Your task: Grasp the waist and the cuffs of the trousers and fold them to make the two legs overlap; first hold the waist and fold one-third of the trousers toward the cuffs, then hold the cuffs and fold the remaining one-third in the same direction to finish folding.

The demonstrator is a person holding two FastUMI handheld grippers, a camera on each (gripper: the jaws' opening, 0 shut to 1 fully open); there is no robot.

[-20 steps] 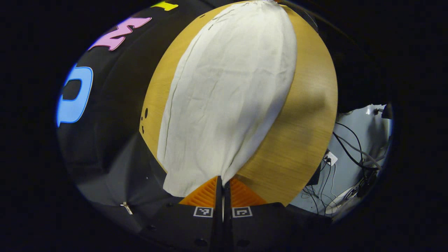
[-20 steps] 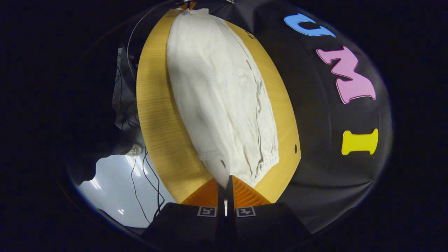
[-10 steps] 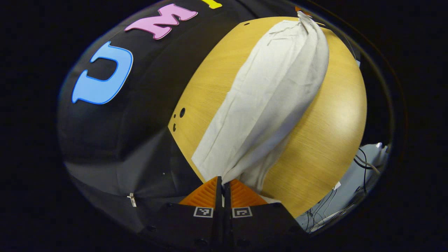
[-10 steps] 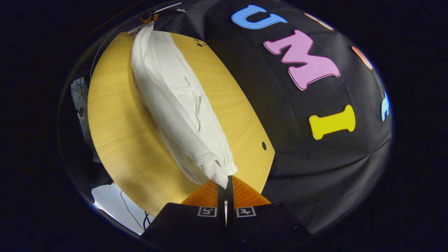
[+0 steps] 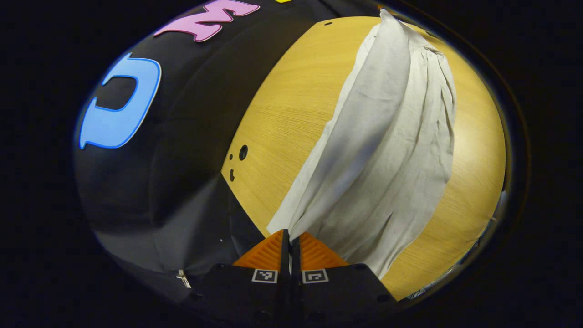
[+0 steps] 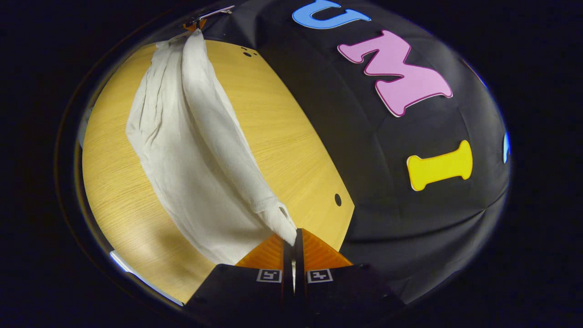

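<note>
Trousers [image 5: 387,150] hang stretched above the table [image 5: 291,118], each end clamped in left gripper [image 5: 290,237] and right gripper [image 6: 294,234].

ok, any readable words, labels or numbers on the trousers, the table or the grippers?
None readable.
White cloth trousers: no tag, label or print showing.
Light wooden table: bare wood grain, no marking.
Left gripper and right gripper: each body carries small square black-and-white coded markers, which are patterns, not words or numbers.
</note>
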